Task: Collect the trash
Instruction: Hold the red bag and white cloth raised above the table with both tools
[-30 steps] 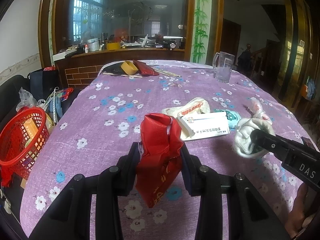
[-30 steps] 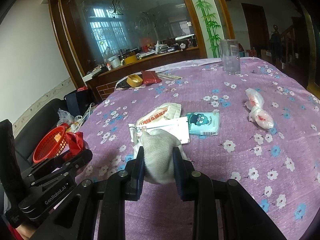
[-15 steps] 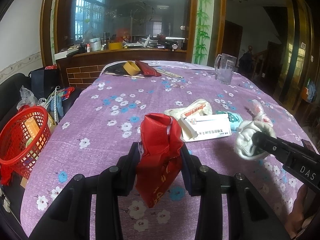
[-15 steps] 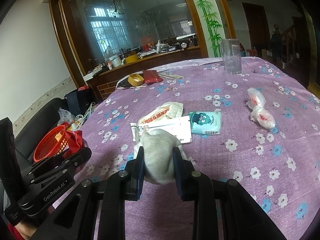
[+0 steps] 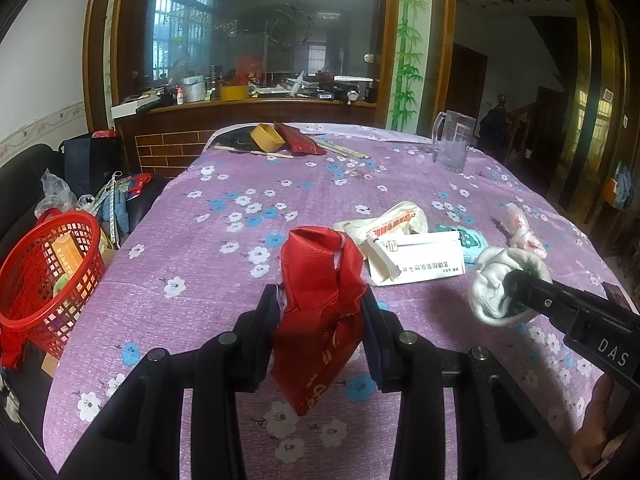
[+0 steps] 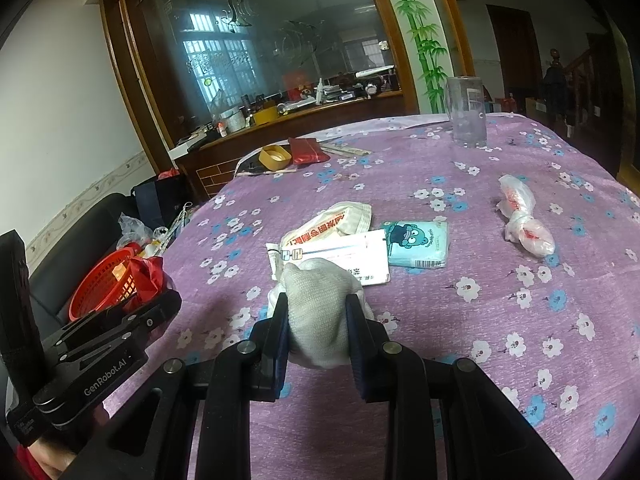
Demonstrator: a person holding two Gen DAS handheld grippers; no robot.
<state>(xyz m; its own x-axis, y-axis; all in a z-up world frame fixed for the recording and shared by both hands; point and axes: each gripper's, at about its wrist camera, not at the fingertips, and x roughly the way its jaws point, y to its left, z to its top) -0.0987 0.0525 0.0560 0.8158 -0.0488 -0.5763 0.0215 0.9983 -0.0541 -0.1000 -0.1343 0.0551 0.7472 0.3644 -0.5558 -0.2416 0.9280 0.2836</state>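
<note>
The table [image 5: 224,248] with purple flowered cloth lies under both grippers. Left of the left gripper's fingers stands the red basket [image 5: 44,280]. The left gripper [image 5: 320,316] grasps a red bag [image 5: 316,304]; the right gripper [image 6: 316,320] grasps a white cloth [image 6: 320,312]. Beyond its fingertips lie paper packets [image 6: 340,248].

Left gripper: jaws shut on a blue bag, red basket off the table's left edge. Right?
Not blue. The left wrist view shows the left gripper shut on a red bag. The red basket does sit off the table's left edge.
</note>
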